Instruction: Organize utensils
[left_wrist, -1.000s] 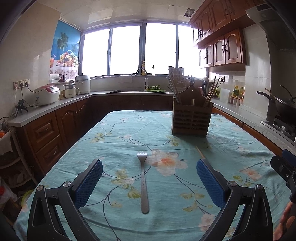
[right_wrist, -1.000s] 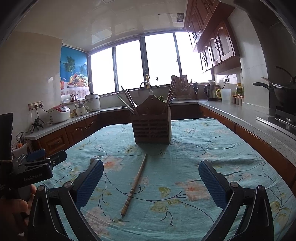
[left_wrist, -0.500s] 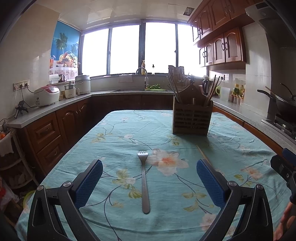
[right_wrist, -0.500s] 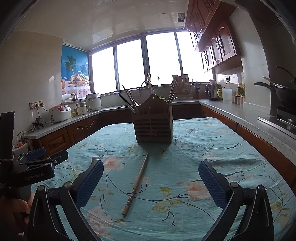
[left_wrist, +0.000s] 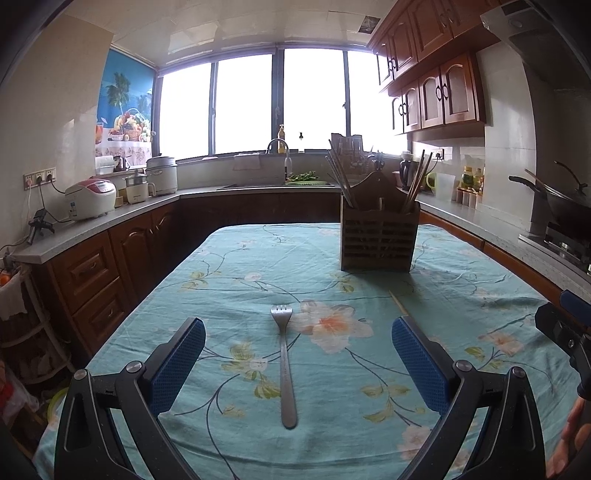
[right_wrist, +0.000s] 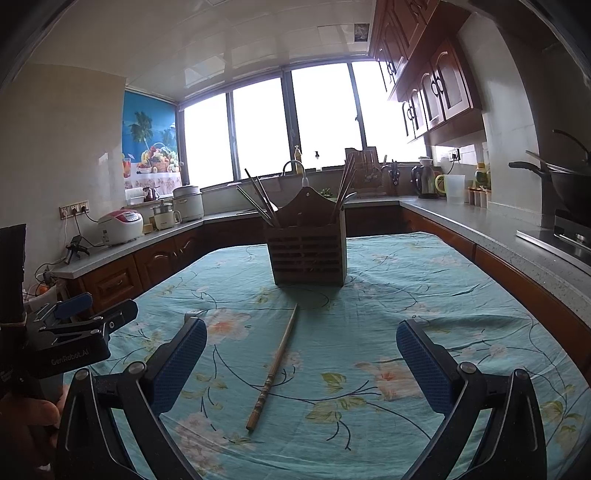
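Note:
A steel fork (left_wrist: 285, 363) lies on the floral tablecloth, tines pointing away, between the blue pads of my open left gripper (left_wrist: 298, 363). A single wooden chopstick (right_wrist: 275, 365) lies slanted on the cloth between the pads of my open right gripper (right_wrist: 301, 363); its thin tip (left_wrist: 398, 303) shows in the left wrist view. A slatted wooden utensil holder (left_wrist: 377, 240) with several chopsticks standing in it sits further back on the table, also visible as the holder (right_wrist: 308, 258) in the right wrist view. Neither gripper holds anything.
The table (left_wrist: 240, 258) is ringed by kitchen counters: rice cookers (left_wrist: 90, 197) on the left, a sink (left_wrist: 277, 182) at the back, a wok on a stove (left_wrist: 565, 206) at right. The other gripper and a hand (right_wrist: 55, 343) sit at the left edge.
Both views have drifted slightly, the right one tilting a little. The fork, chopstick and holder have not moved and both grippers stay open.

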